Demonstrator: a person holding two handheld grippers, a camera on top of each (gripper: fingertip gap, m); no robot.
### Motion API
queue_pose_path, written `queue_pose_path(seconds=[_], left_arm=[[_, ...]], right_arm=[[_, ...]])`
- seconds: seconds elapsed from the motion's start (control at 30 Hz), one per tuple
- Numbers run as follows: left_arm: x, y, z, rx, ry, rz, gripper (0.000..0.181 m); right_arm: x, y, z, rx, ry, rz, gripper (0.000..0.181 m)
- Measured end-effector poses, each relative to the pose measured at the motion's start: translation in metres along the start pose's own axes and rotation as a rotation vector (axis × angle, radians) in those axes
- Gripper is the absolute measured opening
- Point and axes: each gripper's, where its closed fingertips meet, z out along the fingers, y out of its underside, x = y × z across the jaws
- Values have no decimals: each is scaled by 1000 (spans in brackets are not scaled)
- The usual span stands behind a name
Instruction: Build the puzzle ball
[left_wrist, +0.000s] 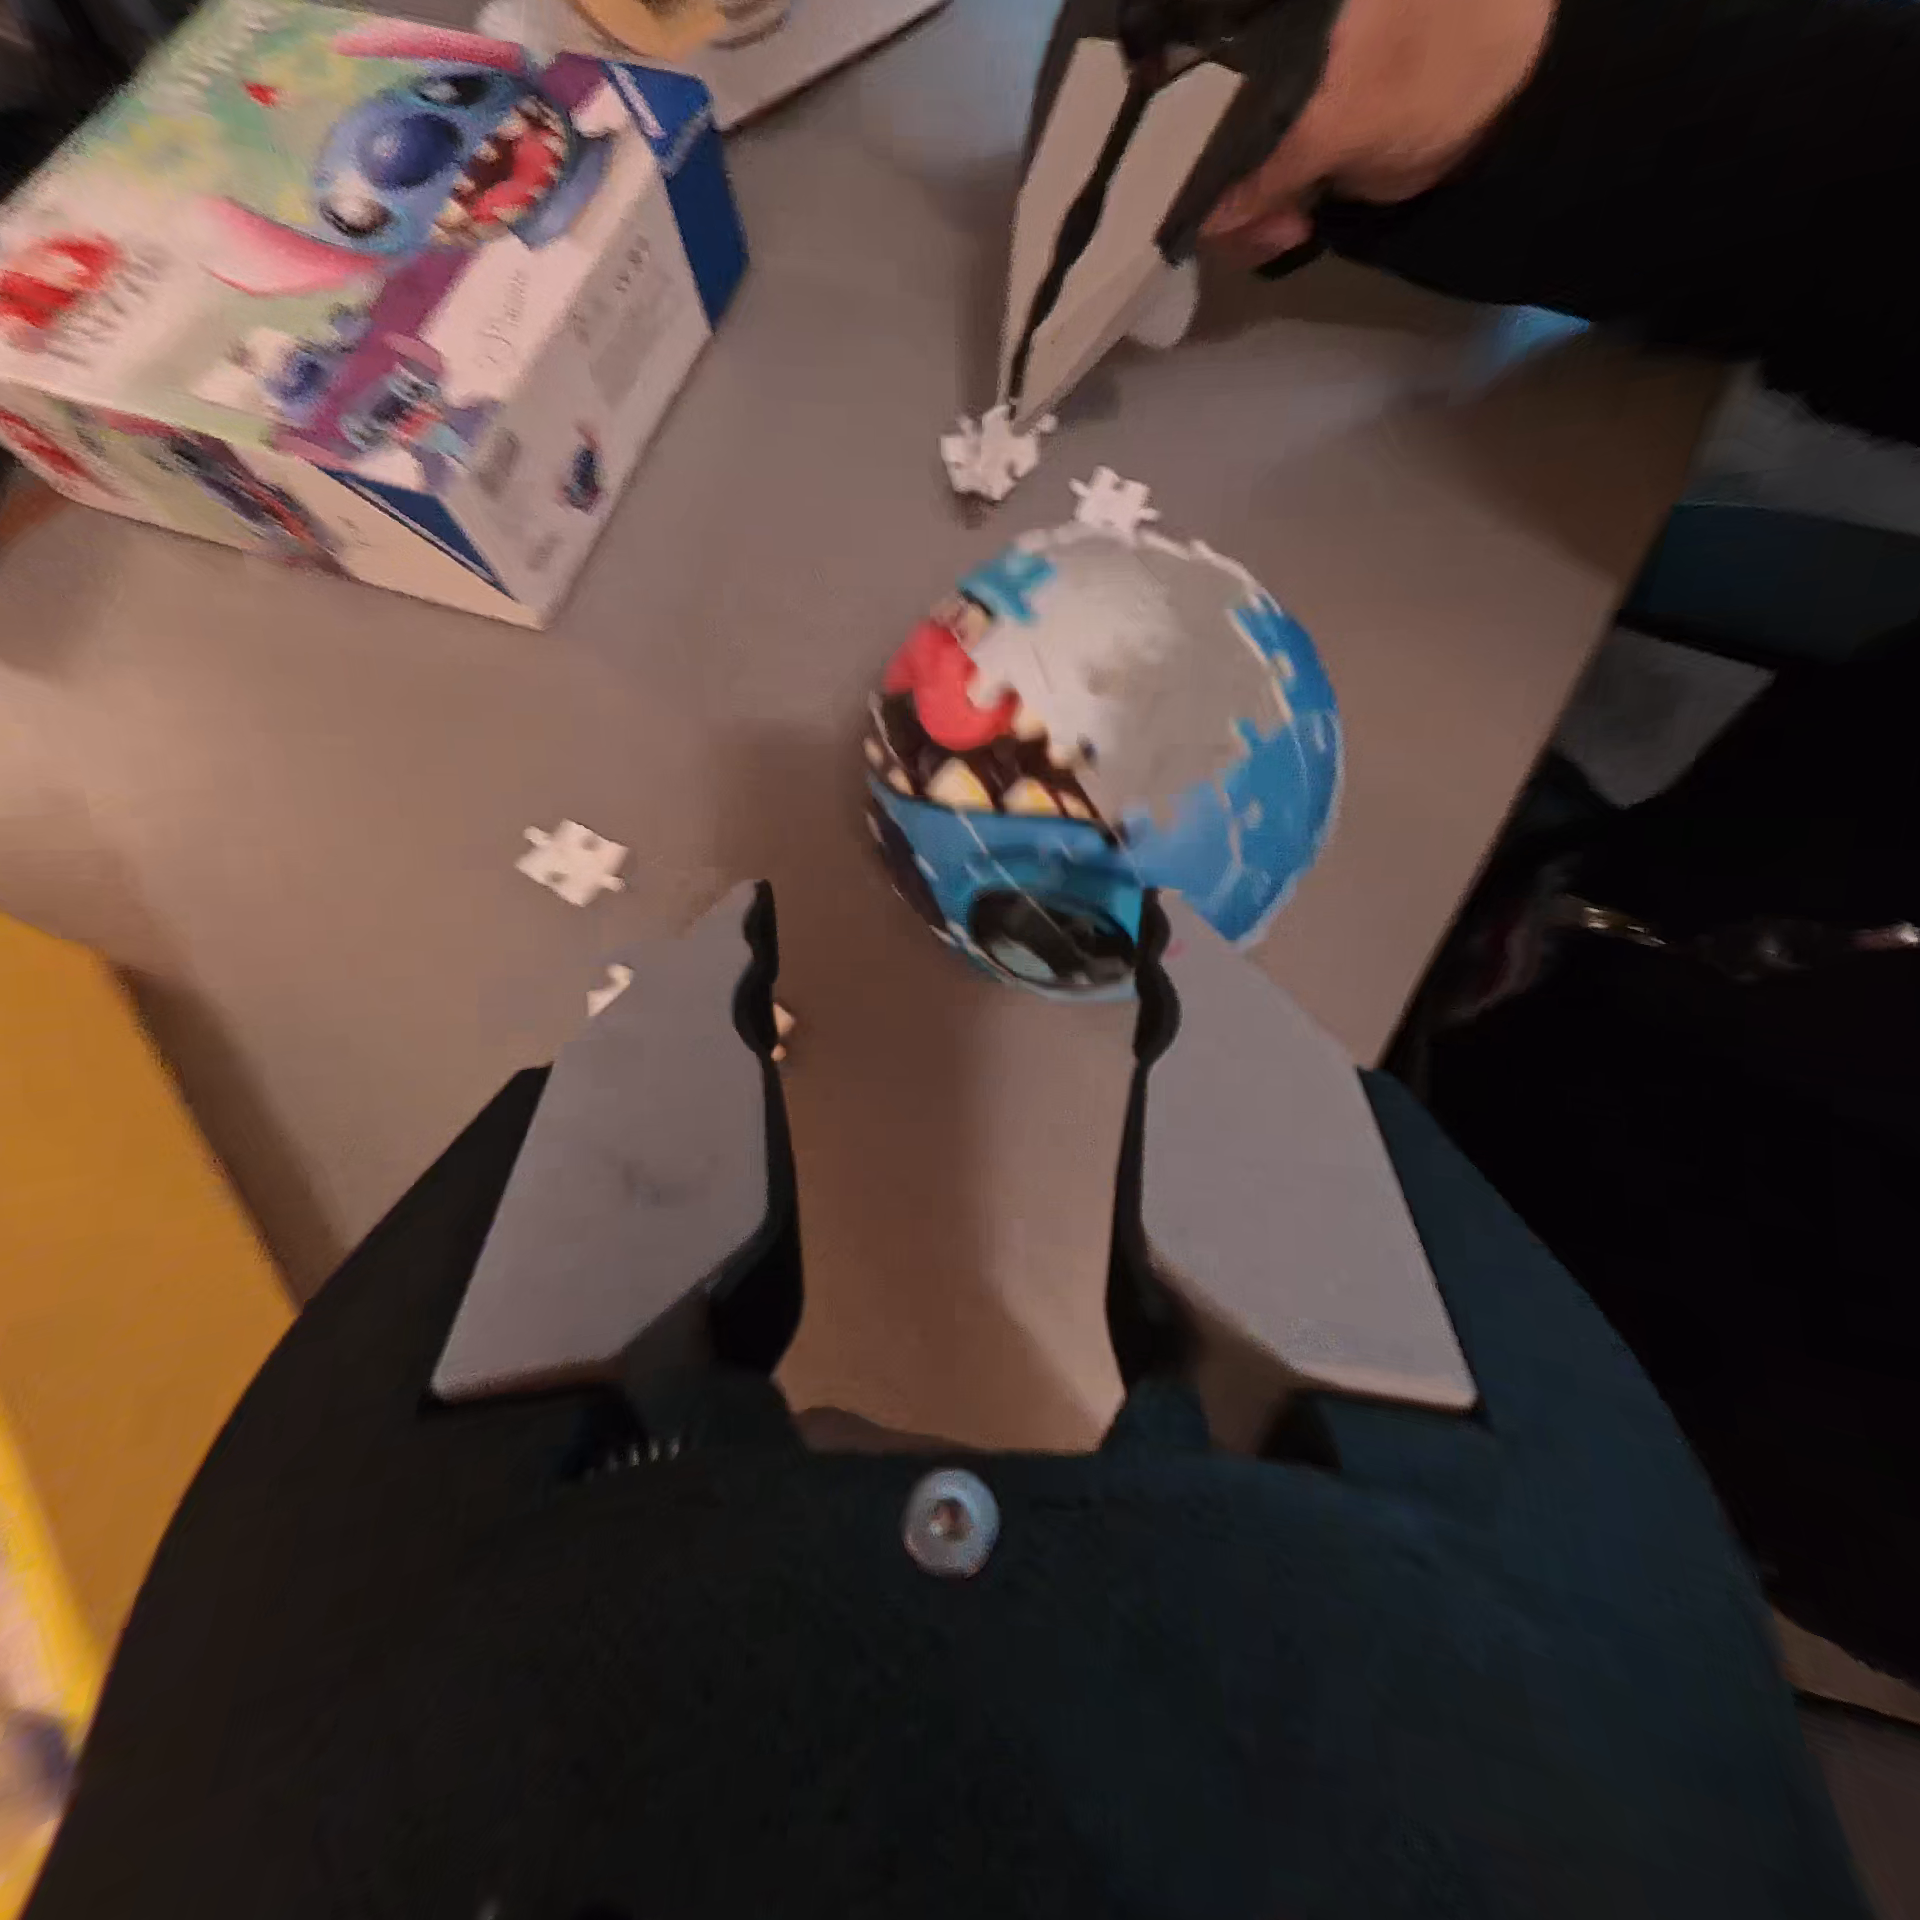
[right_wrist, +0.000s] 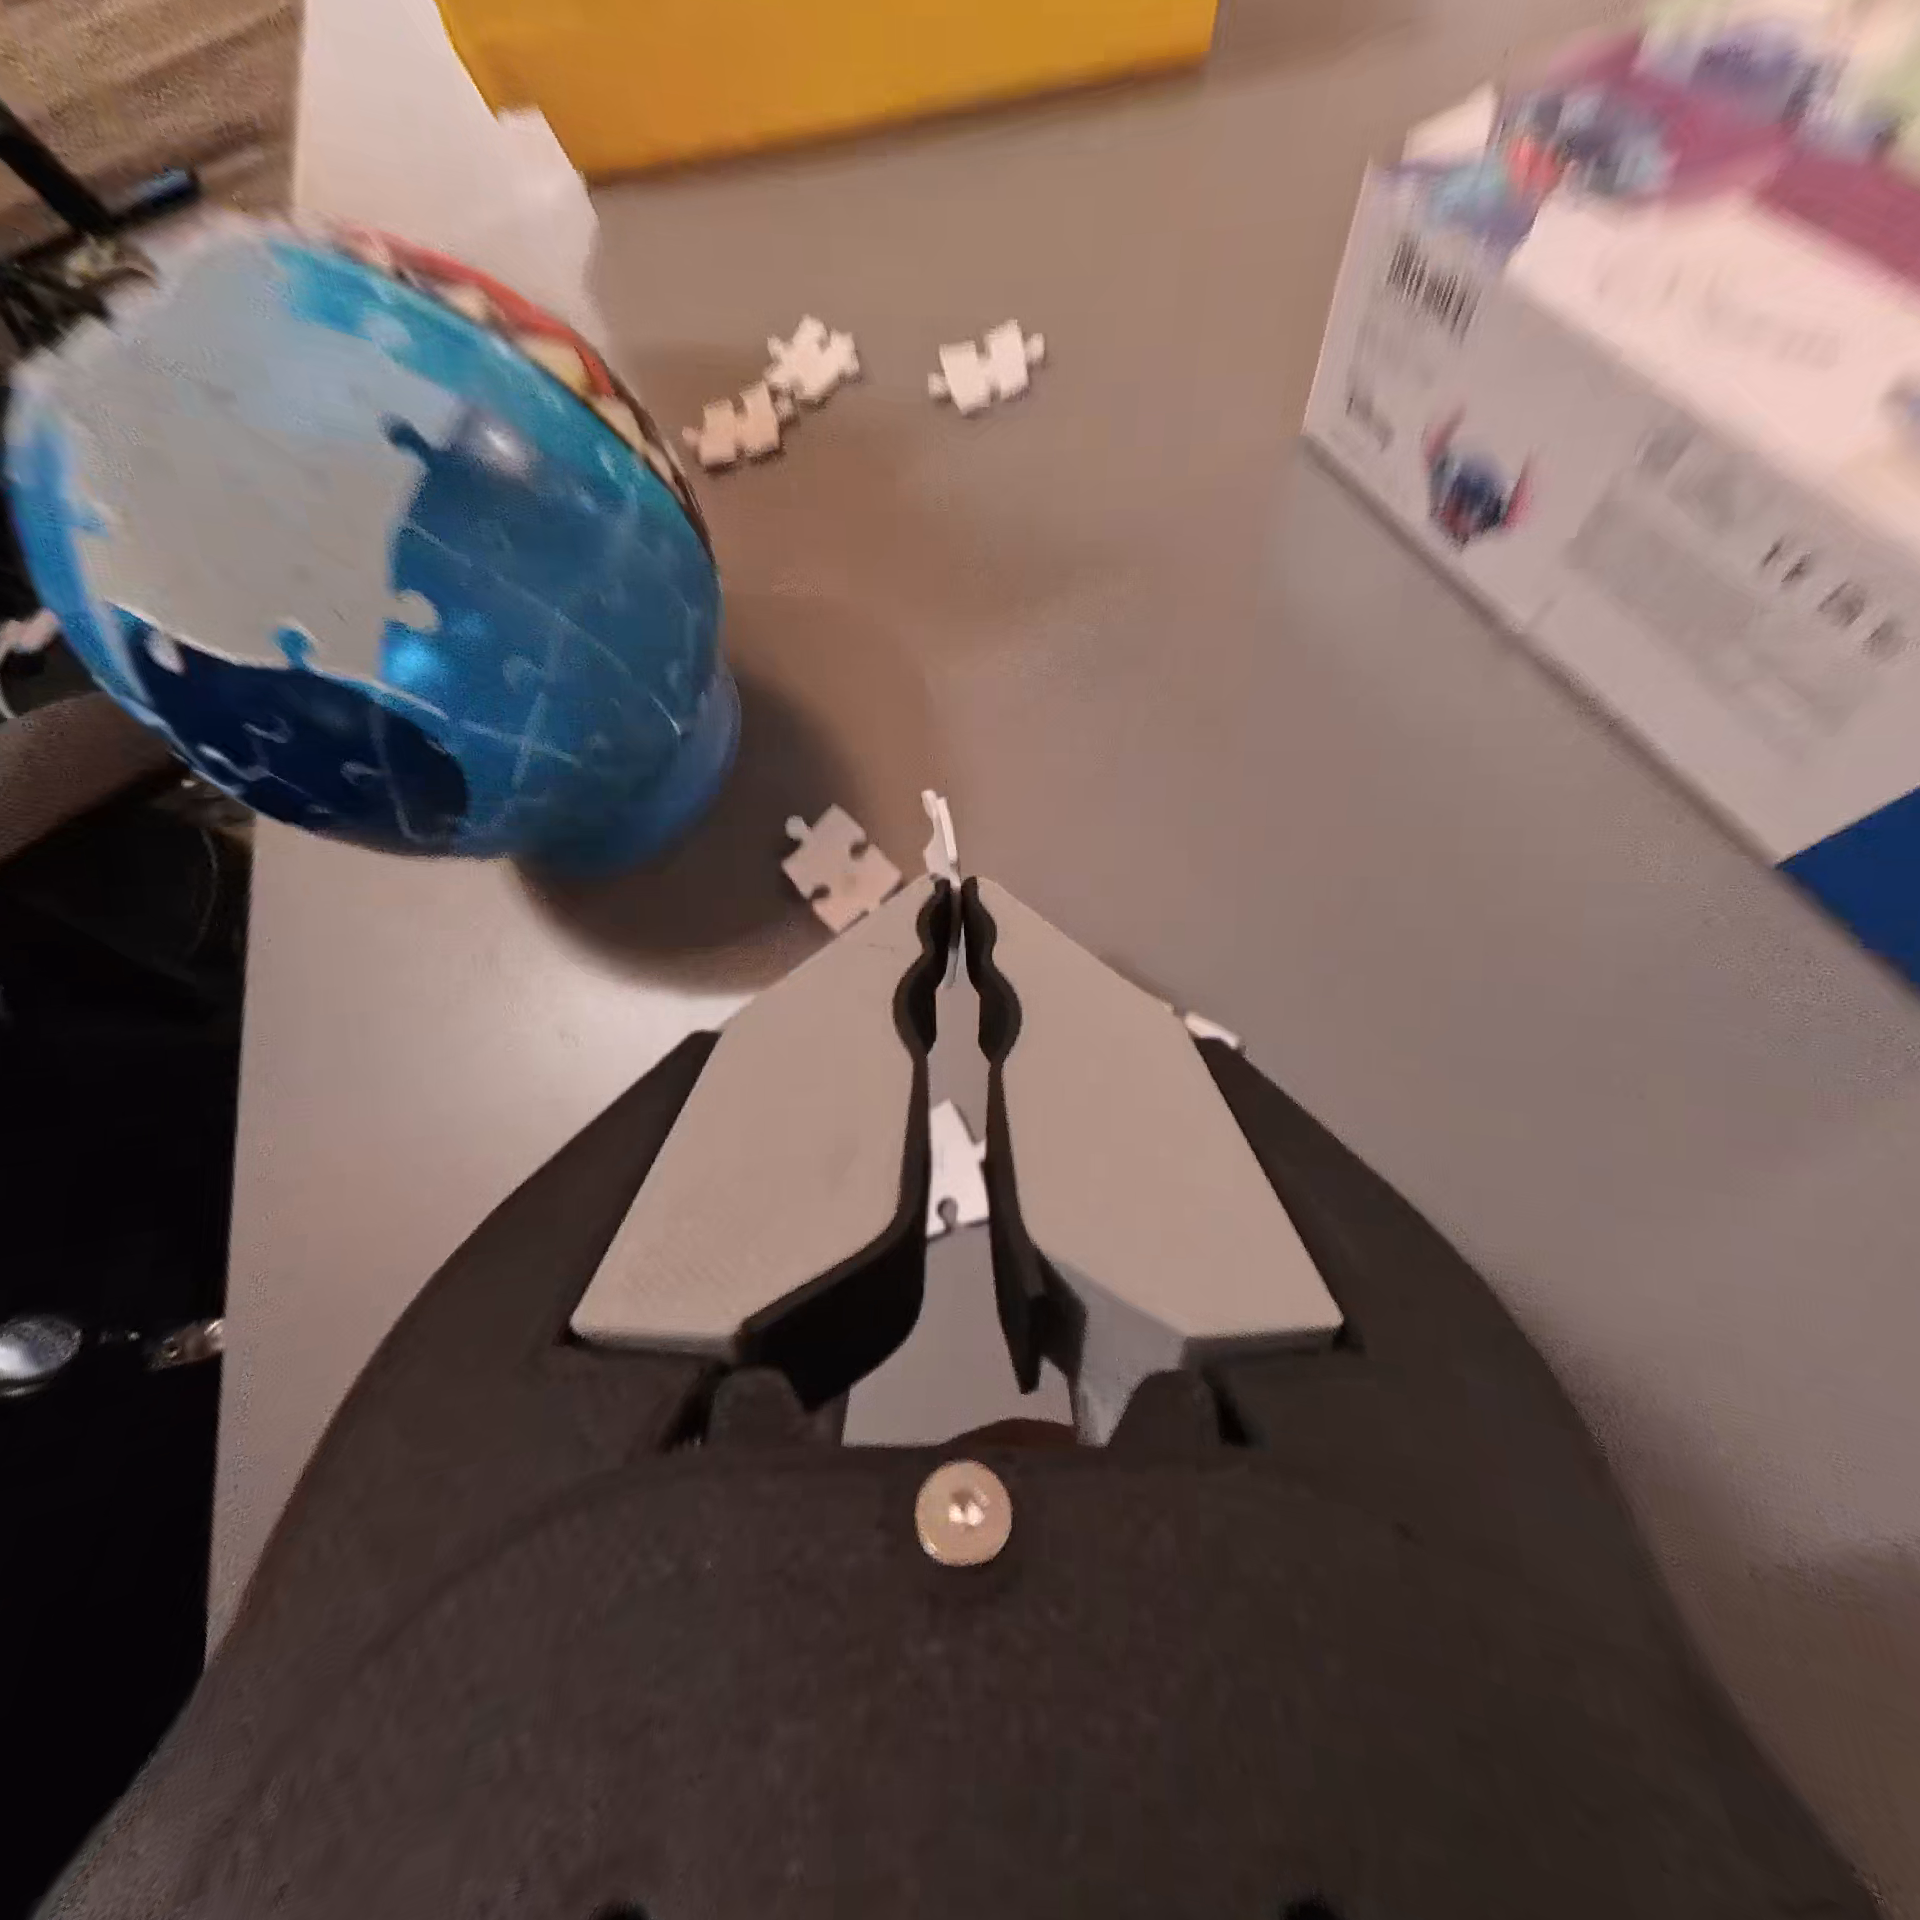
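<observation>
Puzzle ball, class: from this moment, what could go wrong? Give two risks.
1. The right gripper pinches a white puzzle piece only by its edge at the fingertips; it may slip or twist before fitting.
2. The puzzle ball rests unheld beside the open left gripper; pressing the piece in may roll it.

Puzzle ball (right_wrist: 416, 582): glossy plastic shell, blue. Loose pieces (right_wrist: 982, 369): matt white backs. Box (left_wrist: 343, 312): printed cardboard, slight sheen. Desk (left_wrist: 364, 727): smooth matt grey. Left gripper (left_wrist: 951, 920) and right gripper (right_wrist: 954, 902): matt grey fingers, textured black body, shiny metal screw (right_wrist: 963, 1512).
</observation>
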Motion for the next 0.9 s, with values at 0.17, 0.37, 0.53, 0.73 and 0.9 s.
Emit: queue_pose_path(seconds=[0.17, 0.37, 0.53, 0.73, 0.9], left_arm=[[24, 41, 20, 133, 68, -34, 85], [20, 53, 44, 178, -53, 162, 96], [18, 50, 61, 174, -51, 316, 98], [16, 55, 73, 156, -11, 387, 101], [17, 54, 82, 165, -6, 422, 102]], right_arm=[[-2, 25, 14, -76, -22, 58, 0], [-2, 44, 24, -113, -93, 81, 1], [4, 47, 26, -137, -103, 82, 5], [-7, 34, 13, -94, -19, -82, 47], [-76, 14, 31, 19, -104, -335, 88]])
